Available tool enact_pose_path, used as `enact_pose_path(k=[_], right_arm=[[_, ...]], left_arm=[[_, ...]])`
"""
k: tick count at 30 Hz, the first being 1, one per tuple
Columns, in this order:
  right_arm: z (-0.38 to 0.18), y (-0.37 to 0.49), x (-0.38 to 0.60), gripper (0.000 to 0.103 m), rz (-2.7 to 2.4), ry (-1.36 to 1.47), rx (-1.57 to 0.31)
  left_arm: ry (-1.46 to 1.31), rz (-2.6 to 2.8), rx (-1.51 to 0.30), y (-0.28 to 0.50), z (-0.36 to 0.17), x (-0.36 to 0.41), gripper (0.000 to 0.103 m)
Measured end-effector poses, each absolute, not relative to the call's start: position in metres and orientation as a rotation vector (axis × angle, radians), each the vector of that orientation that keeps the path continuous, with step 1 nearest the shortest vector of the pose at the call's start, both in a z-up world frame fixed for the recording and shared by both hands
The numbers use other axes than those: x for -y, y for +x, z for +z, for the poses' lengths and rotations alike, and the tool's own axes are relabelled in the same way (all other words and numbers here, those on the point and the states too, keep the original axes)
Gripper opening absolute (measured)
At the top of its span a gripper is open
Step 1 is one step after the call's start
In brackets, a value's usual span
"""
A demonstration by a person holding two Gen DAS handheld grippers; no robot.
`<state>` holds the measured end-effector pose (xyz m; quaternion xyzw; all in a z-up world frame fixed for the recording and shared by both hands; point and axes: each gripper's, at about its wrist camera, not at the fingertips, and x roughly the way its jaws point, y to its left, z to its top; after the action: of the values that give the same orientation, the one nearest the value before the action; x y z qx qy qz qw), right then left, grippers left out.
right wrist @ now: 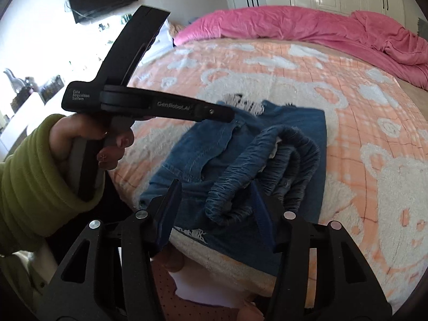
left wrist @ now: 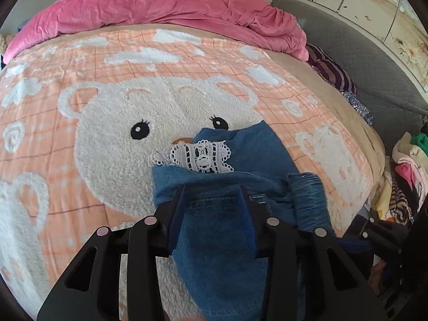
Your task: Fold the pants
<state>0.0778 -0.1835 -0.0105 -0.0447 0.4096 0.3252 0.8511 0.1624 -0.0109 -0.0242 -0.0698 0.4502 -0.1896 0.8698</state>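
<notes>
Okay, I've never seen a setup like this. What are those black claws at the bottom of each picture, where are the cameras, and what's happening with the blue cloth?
No robot here: a person holds a two-finger gripper in each hand, and a wide-angle camera on each looks along its fingers. One picture is from the left gripper, the other from the right gripper, which also sees the left hand in a green sleeve holding its handle. On the teddy-bear blanket lie blue denim pants with lace trim; a pink duvet lies behind. The left gripper pinches the denim. The right one's fingers straddle the gathered waistband, apparently not pinching yet.
</notes>
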Motion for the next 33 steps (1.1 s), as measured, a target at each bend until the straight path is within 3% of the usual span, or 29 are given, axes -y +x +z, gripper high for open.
enact_pose_path(k=[2,4,8,13,20,23,33], right_arm=[[-0.021,0.079,0.173,0.037,0.659,-0.159,-0.889],[-0.030,0.081,0.168,0.021,0.638,-0.197,-0.906],[-0.030,0.086,0.184,0.012,0.654,-0.147,-0.921],[-0.037,0.075,0.210,0.012,0.612,-0.178,-0.929],[-0.004,0.041,0.196,0.030,0.641,-0.283,-0.771],[0.011,0.024,0.180,0.034,0.719,-0.352,-0.707],[-0.020,0.011,0.112,0.033,0.806,-0.869,-0.660]], left_arm=[[-0.173,-0.402,-0.937,0.165,-0.035,0.007,0.037],[-0.200,-0.408,-0.937,0.170,-0.042,0.002,0.038],[-0.170,-0.405,-0.921,0.178,-0.044,0.004,0.038],[-0.191,-0.410,-0.920,0.183,-0.045,0.005,0.039],[-0.173,-0.396,-0.906,0.178,-0.041,0.005,0.040],[-0.226,-0.400,-0.911,0.172,-0.034,-0.005,0.050],[-0.182,-0.377,-0.966,0.162,-0.037,-0.006,0.050]])
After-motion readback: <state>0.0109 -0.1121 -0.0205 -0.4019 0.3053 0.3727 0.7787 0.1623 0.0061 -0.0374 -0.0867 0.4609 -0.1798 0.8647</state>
